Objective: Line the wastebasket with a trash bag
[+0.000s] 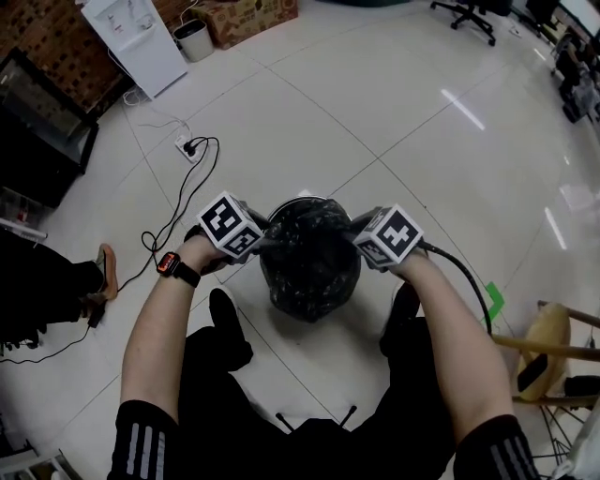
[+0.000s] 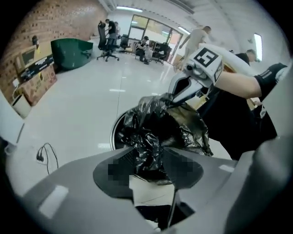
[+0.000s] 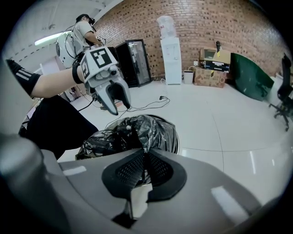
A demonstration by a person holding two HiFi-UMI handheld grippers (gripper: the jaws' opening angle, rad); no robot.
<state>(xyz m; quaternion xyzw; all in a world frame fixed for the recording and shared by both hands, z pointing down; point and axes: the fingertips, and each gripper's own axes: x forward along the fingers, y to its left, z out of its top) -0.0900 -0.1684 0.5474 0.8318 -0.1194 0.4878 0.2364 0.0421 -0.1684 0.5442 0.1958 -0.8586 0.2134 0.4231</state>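
Note:
A round wastebasket (image 1: 304,200) stands on the floor between the person's feet, with a crumpled black trash bag (image 1: 309,258) bunched over its mouth. My left gripper (image 1: 262,246) hovers at the bag's left edge. In the right gripper view the left gripper (image 3: 118,104) shows its fingers spread and clear above the plastic, so it is open. In its own view the left gripper (image 2: 149,153) looks down past its parted jaws at the bag (image 2: 155,128). My right gripper (image 1: 356,246) is at the bag's right edge. It (image 2: 171,101) is shut, pinching a lifted fold of the bag.
A power strip with a looping black cable (image 1: 187,148) lies on the floor to the upper left. Further back stand a white dispenser (image 1: 136,37), a small bin (image 1: 194,39) and a cardboard box (image 1: 248,17). A wooden stool (image 1: 548,342) is at the right, and a bystander's foot (image 1: 108,272) at the left.

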